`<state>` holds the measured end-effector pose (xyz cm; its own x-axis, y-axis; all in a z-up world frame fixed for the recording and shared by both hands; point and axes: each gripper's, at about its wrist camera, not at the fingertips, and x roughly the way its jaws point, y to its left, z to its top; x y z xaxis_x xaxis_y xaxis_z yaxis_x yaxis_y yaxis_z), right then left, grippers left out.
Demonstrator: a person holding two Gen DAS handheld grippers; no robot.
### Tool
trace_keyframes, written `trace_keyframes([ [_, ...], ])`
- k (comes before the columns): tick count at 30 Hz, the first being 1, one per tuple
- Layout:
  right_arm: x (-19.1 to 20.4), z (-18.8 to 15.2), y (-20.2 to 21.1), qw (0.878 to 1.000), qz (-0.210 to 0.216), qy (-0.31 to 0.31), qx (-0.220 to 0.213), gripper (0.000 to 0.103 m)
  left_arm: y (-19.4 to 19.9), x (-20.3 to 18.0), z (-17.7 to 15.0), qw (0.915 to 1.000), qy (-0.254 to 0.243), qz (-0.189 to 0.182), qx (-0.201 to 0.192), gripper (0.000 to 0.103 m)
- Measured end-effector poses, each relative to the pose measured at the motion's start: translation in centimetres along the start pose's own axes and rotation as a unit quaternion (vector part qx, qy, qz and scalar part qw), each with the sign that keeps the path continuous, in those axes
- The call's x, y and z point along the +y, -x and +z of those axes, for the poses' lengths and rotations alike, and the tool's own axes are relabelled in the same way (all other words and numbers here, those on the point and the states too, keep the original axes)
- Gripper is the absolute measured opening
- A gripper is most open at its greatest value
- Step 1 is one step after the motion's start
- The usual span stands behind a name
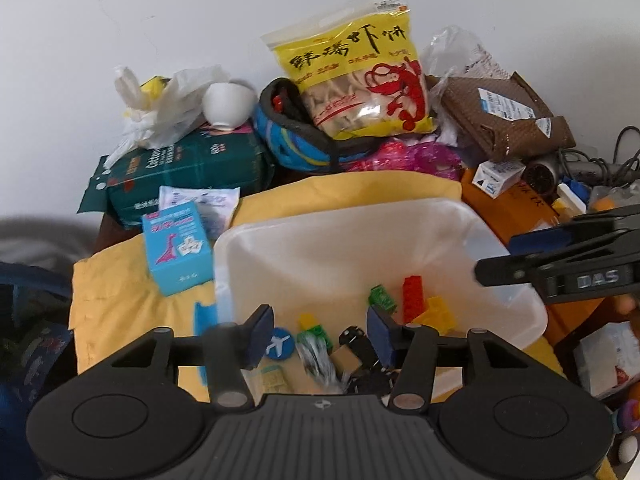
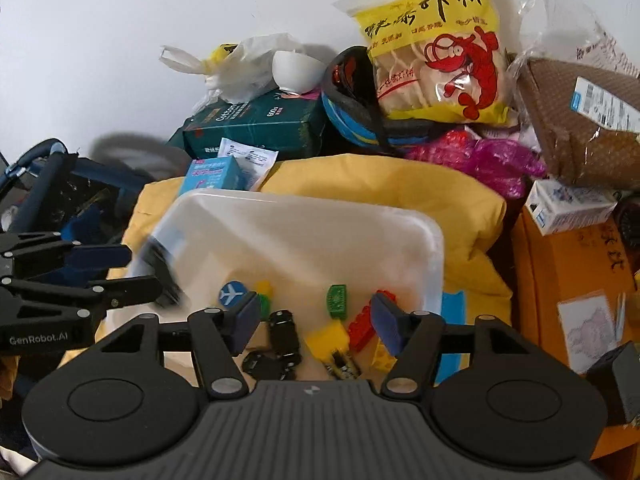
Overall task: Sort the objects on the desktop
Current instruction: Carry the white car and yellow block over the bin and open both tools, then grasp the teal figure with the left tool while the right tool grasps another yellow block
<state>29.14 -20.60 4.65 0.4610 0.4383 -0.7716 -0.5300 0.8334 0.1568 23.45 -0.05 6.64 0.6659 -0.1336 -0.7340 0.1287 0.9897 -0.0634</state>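
Observation:
A translucent white bin (image 1: 400, 216) (image 2: 304, 216) sits on a yellow cloth (image 1: 120, 300). Inside it lie a red brick (image 1: 413, 296) (image 2: 362, 330), yellow bricks (image 1: 438, 312), a green brick (image 1: 382, 297) (image 2: 337, 300), a round blue airplane badge (image 1: 279, 345) (image 2: 231, 293) and black key fobs (image 2: 282, 332). My left gripper (image 1: 320, 334) (image 2: 136, 270) hangs open over the bin's near-left part, with nothing pressed between its pads. My right gripper (image 2: 316, 320) (image 1: 504, 256) is open over the bin's near side, also empty. A blurred dark shape (image 2: 160, 270) shows at the bin's left rim; I cannot tell what it is.
Behind the bin are piled a yellow shrimp-cracker bag (image 1: 352, 80), a green cotton-pad pack (image 1: 188, 168), a white bowl (image 1: 230, 104), a brown parcel (image 1: 500, 116) and pink wrap (image 2: 480, 160). A small blue box (image 1: 176, 252) stands left of the bin, an orange box (image 2: 560, 264) right.

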Motion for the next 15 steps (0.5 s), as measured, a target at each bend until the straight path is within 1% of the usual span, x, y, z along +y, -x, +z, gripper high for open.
trace_keyframes([
  [2,0.3,-1.0,1.0,1.0,0.01,0.004,-0.016,0.065,0.6,0.1,-1.4,1.0,-0.002,-0.005,-0.006,0.055],
  [4,1.0,-2.3,2.3,0.999,0.019,0.018,-0.036,0.065,1.6,-0.1,-3.6,0.9996,-0.014,-0.012,-0.023,0.056],
  [7,2.6,-6.1,4.3,0.996,0.043,0.046,-0.069,0.065,2.7,-0.7,-8.5,0.9992,-0.019,-0.012,-0.032,0.057],
  [9,3.3,-9.7,4.6,0.994,0.054,0.063,-0.072,0.063,2.7,-1.1,-12.2,0.9998,-0.001,-0.008,-0.02,0.057],
  [11,3.8,-13.0,3.6,0.994,0.062,0.071,-0.05,0.061,1.9,-1.9,-15.4,0.9998,0.007,-0.017,0.006,0.057],
  [12,4.0,-14.6,2.6,0.995,0.063,0.074,-0.028,0.06,1.5,-2.5,-16.8,0.9997,0.003,-0.016,0.018,0.057],
  [14,4.4,-17.2,0.6,0.995,0.059,0.084,0.009,0.043,0.7,-3.8,-18.9,0.9992,-0.012,-0.019,0.032,0.057],
  [15,4.5,-18.1,-0.2,0.994,0.06,0.089,0.022,0.043,0.2,-4.3,-19.6,0.9989,-0.018,-0.025,0.037,0.057],
])
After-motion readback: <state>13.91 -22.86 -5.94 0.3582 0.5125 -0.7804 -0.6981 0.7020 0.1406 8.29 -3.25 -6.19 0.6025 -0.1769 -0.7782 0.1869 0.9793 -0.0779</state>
